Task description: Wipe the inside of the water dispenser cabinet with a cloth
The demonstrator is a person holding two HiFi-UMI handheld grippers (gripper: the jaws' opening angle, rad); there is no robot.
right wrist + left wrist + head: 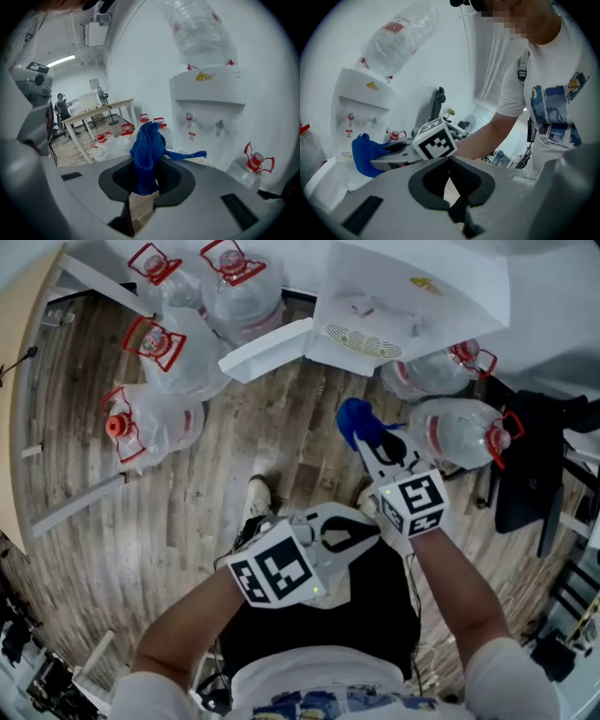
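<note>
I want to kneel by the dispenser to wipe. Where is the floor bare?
Bare floor lies between the left bottle cluster and the white panel by the dispenser. Right of it is crowded: two bottles and black furniture.

The dispenser stands at the far side, against the wall, with a bottle upside down on top of it. A panel juts out just beside its left side. Four bottles lie in a cluster on the floor to the far left, between the dispenser and a table at the left edge. Two more bottles lie right of the dispenser, with a chair further right. The right gripper is before the dispenser, the cloth between its jaws. The left gripper is nearer and to its left, with nothing in its jaws.
</note>
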